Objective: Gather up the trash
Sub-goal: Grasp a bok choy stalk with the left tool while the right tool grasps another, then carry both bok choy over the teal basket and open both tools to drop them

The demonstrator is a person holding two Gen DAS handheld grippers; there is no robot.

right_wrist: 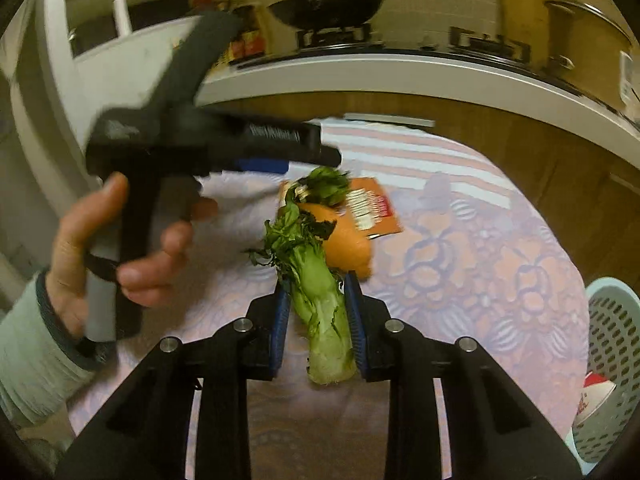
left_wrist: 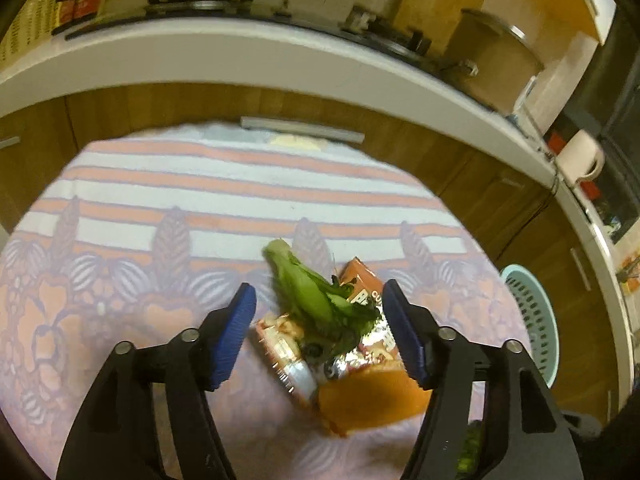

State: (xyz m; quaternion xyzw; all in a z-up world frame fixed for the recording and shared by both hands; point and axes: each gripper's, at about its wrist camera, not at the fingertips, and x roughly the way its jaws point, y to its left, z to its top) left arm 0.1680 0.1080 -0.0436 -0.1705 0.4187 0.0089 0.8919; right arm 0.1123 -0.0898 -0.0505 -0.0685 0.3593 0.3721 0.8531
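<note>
While our right gripper [right_wrist: 318, 308] pinches the bok choy stalk [right_wrist: 320, 300] between its blue pads [right_wrist: 280, 320], our left gripper [left_wrist: 320, 328] hangs above the same pile with its jaws spread wide and nothing between them. The stalk's long axis runs straight along the right gripper's fingers: its pale cut base points back toward us, near the pads' rear ends, and its dark wilted leaves point away, past the fingertips. From the left wrist the same stalk [left_wrist: 312, 292] lies between that gripper's open fingers, pale end farthest from the tool, leafy end nearest.

Just beyond the right fingertips, touching the leaves, sits an orange peel [right_wrist: 348, 240], and beyond that an orange snack wrapper [right_wrist: 372, 208] lies flat. In the left view the peel [left_wrist: 372, 400] is nearest the tool, by the right-hand pad, with the wrapper [left_wrist: 288, 344] showing its silver inside under the leaves.

All of it rests on a patterned cloth [left_wrist: 160, 208], striped at its far side and flowered nearer us. To the right of both tools stands a pale green perforated basket [right_wrist: 608, 344] holding a white cup [right_wrist: 596, 400]. Ahead of the tools we see wood cabinet fronts [right_wrist: 500, 136] under a white counter [right_wrist: 360, 72], with a black wok [right_wrist: 328, 4] on the stove and a metal pot [right_wrist: 588, 40] farther right. Our left hand [right_wrist: 104, 252] grips its tool's handle to the left of the right gripper.
</note>
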